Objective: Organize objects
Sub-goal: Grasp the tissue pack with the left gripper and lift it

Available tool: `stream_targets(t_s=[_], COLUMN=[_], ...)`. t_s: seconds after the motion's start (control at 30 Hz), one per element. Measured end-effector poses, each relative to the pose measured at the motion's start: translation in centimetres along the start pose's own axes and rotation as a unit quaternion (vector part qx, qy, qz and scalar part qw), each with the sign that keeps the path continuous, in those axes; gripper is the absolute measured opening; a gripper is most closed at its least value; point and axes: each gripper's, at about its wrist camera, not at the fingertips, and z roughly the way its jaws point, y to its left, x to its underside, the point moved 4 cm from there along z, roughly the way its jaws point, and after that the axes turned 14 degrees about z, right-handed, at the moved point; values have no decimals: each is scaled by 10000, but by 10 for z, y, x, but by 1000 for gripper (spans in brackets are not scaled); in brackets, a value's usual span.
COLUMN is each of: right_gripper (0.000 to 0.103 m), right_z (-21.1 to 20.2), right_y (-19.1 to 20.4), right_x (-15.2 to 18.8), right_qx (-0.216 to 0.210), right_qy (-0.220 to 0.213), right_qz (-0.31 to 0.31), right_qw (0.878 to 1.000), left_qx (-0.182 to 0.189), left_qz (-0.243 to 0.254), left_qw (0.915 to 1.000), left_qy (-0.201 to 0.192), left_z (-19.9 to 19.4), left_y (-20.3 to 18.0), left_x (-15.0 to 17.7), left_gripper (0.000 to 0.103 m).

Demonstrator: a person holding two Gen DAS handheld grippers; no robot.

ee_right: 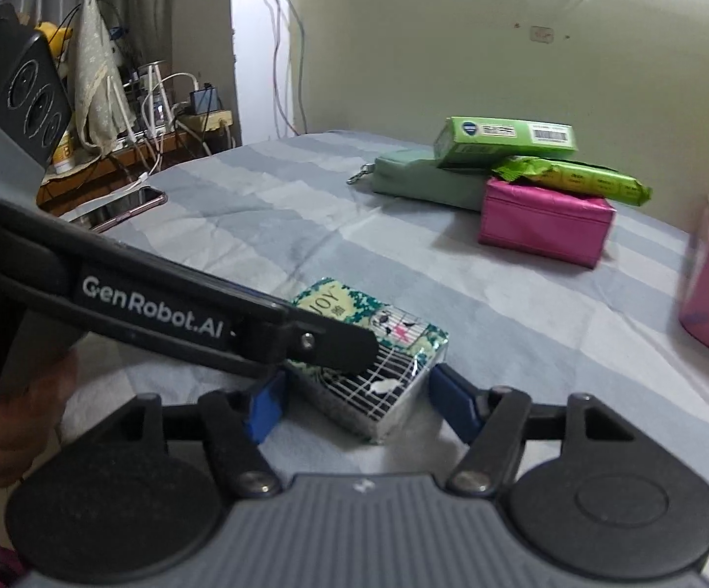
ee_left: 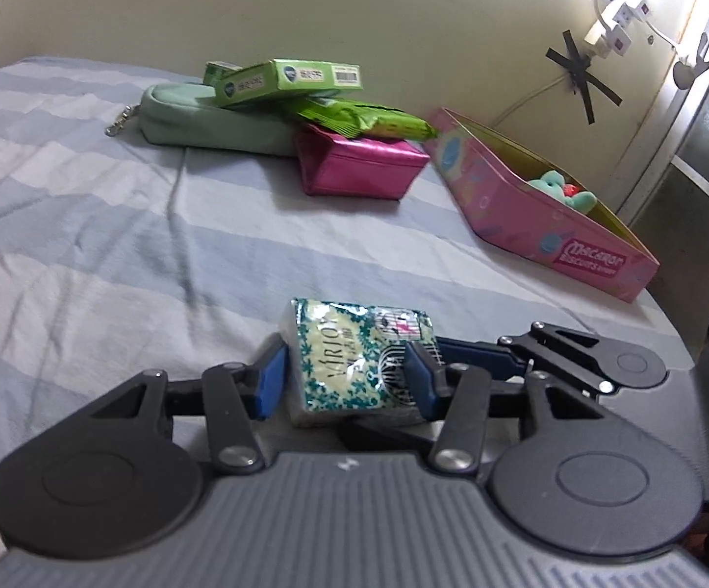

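A small tissue pack (ee_left: pixel 354 362) with green floral print lies on the striped bed sheet (ee_left: pixel 109 245). My left gripper (ee_left: pixel 344 377) has its blue pads on both sides of the pack, shut on it. In the right wrist view the same pack (ee_right: pixel 384 357) lies between the open blue pads of my right gripper (ee_right: pixel 359 402), which do not touch it. The left gripper's black arm (ee_right: pixel 158 304) crosses over the pack from the left. The right gripper's linkage (ee_left: pixel 565 353) shows beside the pack in the left wrist view.
At the back a green box (ee_left: pixel 291 81) and a green wipes pack (ee_left: pixel 369 120) lie stacked on a mint pouch (ee_left: pixel 197 120) and a magenta box (ee_left: pixel 359 161). An open pink tin (ee_left: pixel 541 215) with a teal plush toy (ee_left: pixel 560 188) stands right. A phone (ee_right: pixel 129 206) lies at the bed's left edge.
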Motion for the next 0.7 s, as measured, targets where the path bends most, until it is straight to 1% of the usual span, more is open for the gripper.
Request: stream_targets(t_s=[0.07,0.17,0.27,0.33,0.4,0.53,0.63,0.7], right_gripper=[65,65,66,66,66,66,66,66], right_z=[-10,-26,-50,-67,-86,-122,-146,-158], right_y=[-6,-23,-48,-66,-87,-129,-160,-180], right_x=[4,11,21,30,39,56,68,74], right_qx=[57,179,392,587,796,1333,1698,1898], right_qy=[-19,-33,-111,-210,-315,-572,-762,-865], right_qz=[62,272,561,763,1020,1427,1744,1928], right_qw=[10000,9995,9976,9951,9911,9791,9669,9588], left_qx=[84,278,622,885,1148,1646,1915,2048], left_qz=[78,327,620,845,1076,1608,2024,2128], left_qw=[9999,9989,9956,9916,9860,9699,9563,9509], left_qy=[65,177,314,429,557,796,884,927], left_z=[3,11,26,39,53,86,108,121], left_y=[-13,-39,-68,-93,-118,-175,-219,-243], left_x=[-1,-2,-7,-12,-18,-31,-38,-43], left_gripper=[54,54,54,54,54,54,55,55])
